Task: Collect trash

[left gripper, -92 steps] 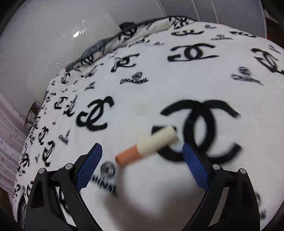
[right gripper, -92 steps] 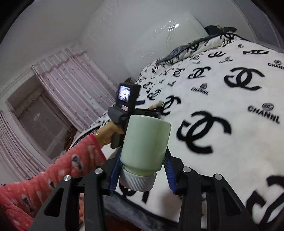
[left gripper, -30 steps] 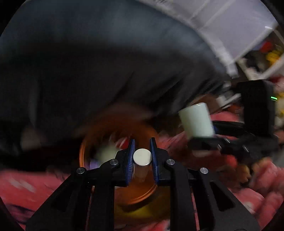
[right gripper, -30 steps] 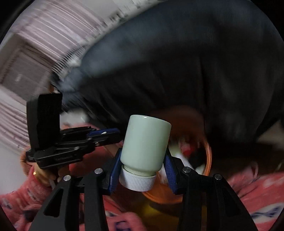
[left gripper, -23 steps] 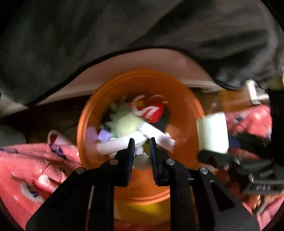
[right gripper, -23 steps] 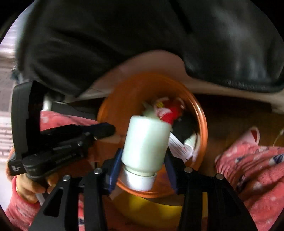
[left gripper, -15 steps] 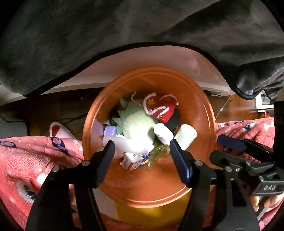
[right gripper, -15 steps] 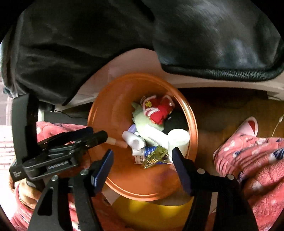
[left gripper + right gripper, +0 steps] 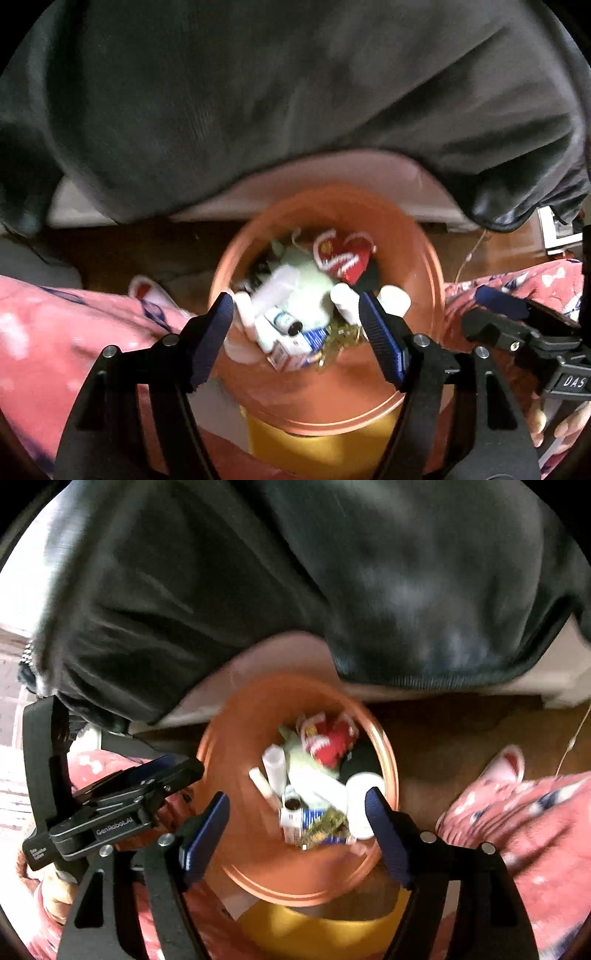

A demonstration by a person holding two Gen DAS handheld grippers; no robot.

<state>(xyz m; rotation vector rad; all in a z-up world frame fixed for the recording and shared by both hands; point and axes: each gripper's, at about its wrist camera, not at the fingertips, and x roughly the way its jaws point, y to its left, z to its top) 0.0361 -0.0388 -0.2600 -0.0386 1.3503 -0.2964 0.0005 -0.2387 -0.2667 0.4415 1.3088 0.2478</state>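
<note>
Both tools are hanging over the orange bin [image 9: 424, 398], pointing steeply down into it: the left tool [image 9: 295, 325] and the right tool [image 9: 297, 825] are each standing with jaws apart and nothing between the pads, having just been opening.

Above the bin a dark grey blanket [image 9: 277, 92] is draping over a pale bed edge [image 9: 332, 170]. Pink patterned pyjama fabric [image 9: 44, 332] is lying on either side of the bin, and a yellow base [image 9: 321, 930] is showing below its rim.

Inside the bin the trash is lying in a heap: a red pouch with white script [image 9: 343, 258] too blurred to read, a pale green bottle [image 9: 358, 805] against the right wall, a white tube [image 9: 275, 764], a small vial with a dark cap [image 9: 286, 321], and a blue-and-white carton [image 9: 295, 350] whose print is unreadable.

Only the right wrist view is showing "GenRobot.AI" on the left tool's body; only the left wrist view is showing "DAS" on the right tool's body and fingertips [image 9: 565, 435] below it.
</note>
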